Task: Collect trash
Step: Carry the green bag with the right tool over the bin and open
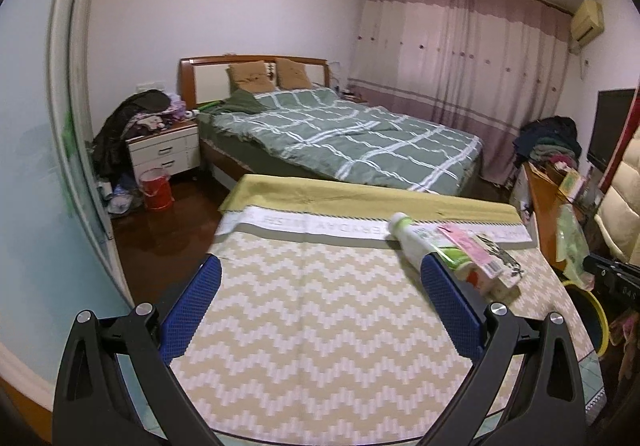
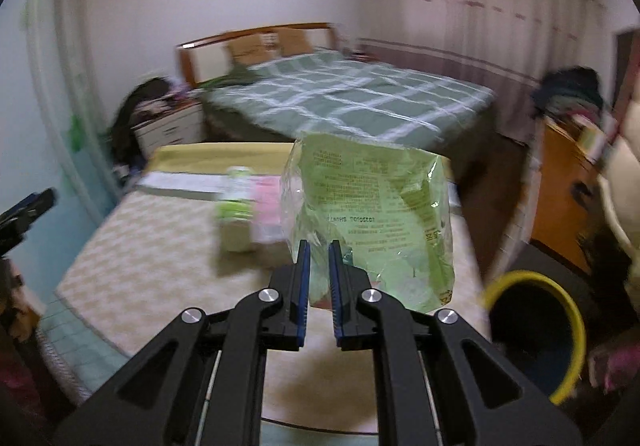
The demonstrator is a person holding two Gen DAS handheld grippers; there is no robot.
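My right gripper (image 2: 318, 246) is shut on a crumpled green see-through plastic bag (image 2: 372, 214), held up above a table (image 2: 160, 246) with a beige zigzag cloth. A yellow-rimmed bin (image 2: 536, 330) with a dark inside stands to the right, below the bag. My left gripper (image 1: 320, 274) is open over the same table (image 1: 312, 310), with nothing between its blue pads. By its right finger lie a white and green bottle (image 1: 416, 238), a pink packet (image 1: 460, 242) and a small carton (image 1: 496, 274). The bag (image 1: 572, 242) and the bin's rim (image 1: 596, 318) show at the right edge.
A bed (image 1: 340, 130) with a green checked quilt stands beyond the table. A white nightstand (image 1: 164, 150) piled with clothes and a red bucket (image 1: 156, 188) are at the left. An orange desk (image 1: 548, 198) with clutter and a cream chair (image 1: 624, 198) stand at the right.
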